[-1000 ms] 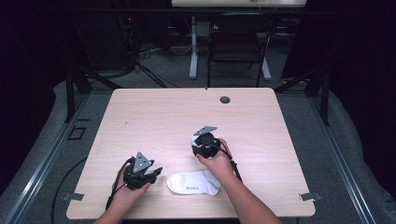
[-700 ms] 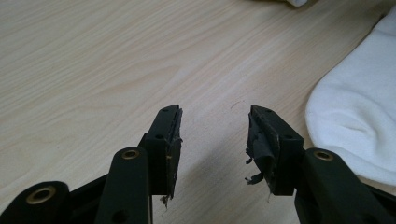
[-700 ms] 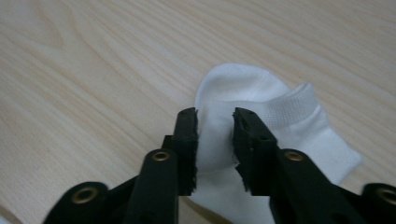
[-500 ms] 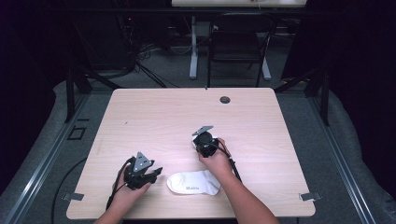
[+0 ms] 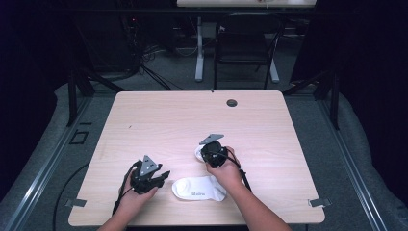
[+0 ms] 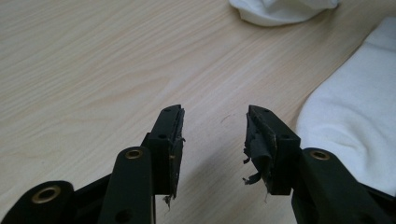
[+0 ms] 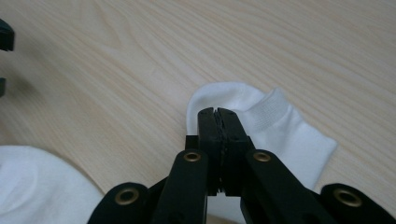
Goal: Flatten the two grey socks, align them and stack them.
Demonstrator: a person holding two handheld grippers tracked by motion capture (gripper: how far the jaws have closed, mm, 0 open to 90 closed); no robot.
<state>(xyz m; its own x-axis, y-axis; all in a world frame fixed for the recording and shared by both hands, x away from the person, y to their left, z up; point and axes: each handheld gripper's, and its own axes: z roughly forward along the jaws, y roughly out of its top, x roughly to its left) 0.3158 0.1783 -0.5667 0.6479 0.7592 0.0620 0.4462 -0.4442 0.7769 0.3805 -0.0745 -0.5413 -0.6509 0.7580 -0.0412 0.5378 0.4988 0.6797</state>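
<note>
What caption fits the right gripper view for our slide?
Right hand-held gripper shut on a white sock lying on the wooden table.

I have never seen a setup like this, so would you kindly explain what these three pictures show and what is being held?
A person sits at a wooden table with a hand-held two-jaw tool in each hand. The high view looks down from above. The other two pictures come from cameras riding on each tool, looking along its black jaws. The left tool stands open over bare wood, holding nothing. The right tool has just been closing and its jaws meet over the edge of a small white sock; how much cloth they pinch is hard to tell. A second white sock lies flat near the table's front edge, between the hands.
</note>
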